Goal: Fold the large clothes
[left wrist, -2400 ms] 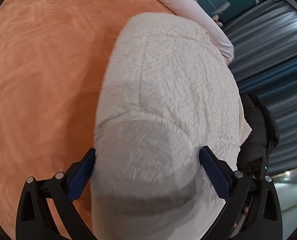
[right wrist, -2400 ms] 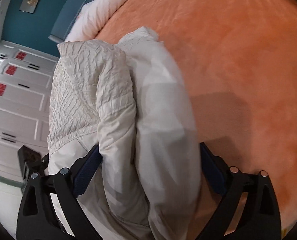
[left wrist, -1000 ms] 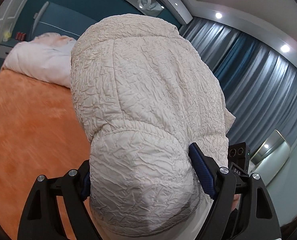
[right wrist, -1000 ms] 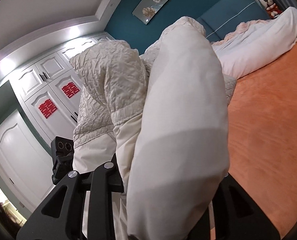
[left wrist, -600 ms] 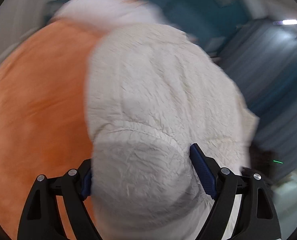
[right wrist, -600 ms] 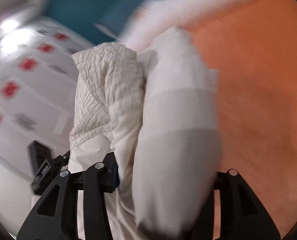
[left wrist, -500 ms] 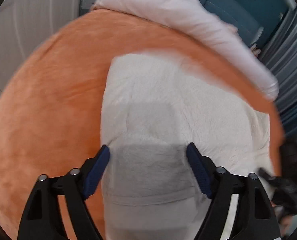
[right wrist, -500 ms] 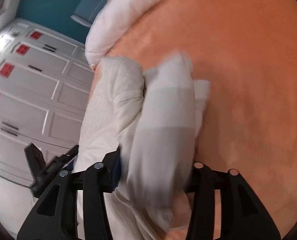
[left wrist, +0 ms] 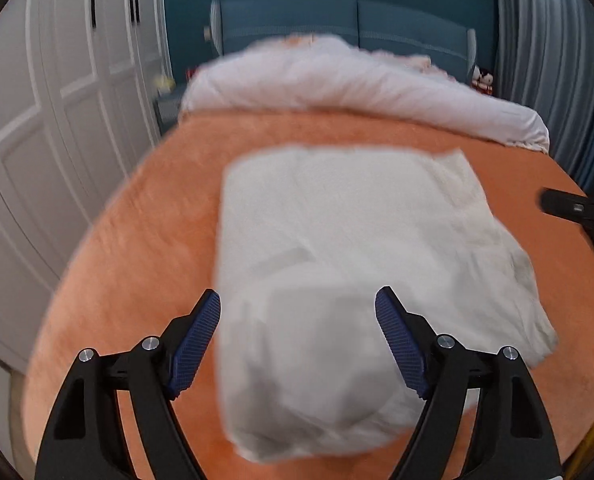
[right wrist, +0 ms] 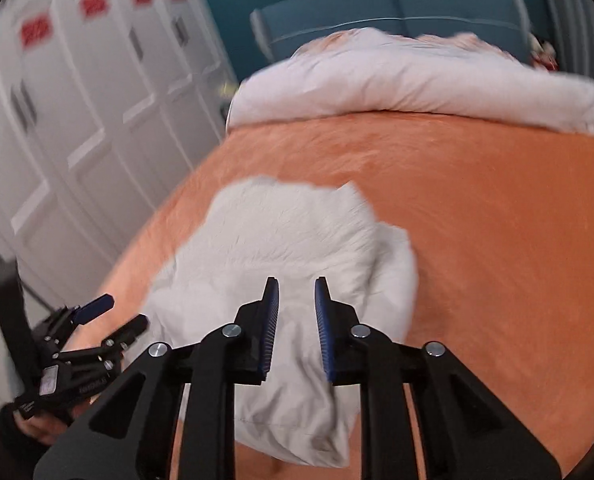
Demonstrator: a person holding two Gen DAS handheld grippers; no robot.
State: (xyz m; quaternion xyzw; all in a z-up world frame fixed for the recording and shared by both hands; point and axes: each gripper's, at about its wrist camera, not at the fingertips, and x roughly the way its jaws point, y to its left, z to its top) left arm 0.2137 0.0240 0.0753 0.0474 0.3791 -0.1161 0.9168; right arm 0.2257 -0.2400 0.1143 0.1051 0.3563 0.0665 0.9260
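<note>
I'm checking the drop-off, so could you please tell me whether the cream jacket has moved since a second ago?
Yes. The cream jacket has come down out of the air and now lies on the orange bedspread, short of the white duvet.

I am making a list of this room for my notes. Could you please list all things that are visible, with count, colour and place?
Folded padded garment: one, cream-white, lying on the orange cover.
Bed cover: one, orange, spread over the bed.
Duvet: one, white, bunched at the head end.
Headboard: one, blue, against the teal wall.
Wardrobe doors: several, white with red decals, left side.
Curtains: grey-blue, right side.
Left gripper: black, blue pads, open over the garment.
Right gripper: black, blue pads, narrow gap, over the garment.
</note>
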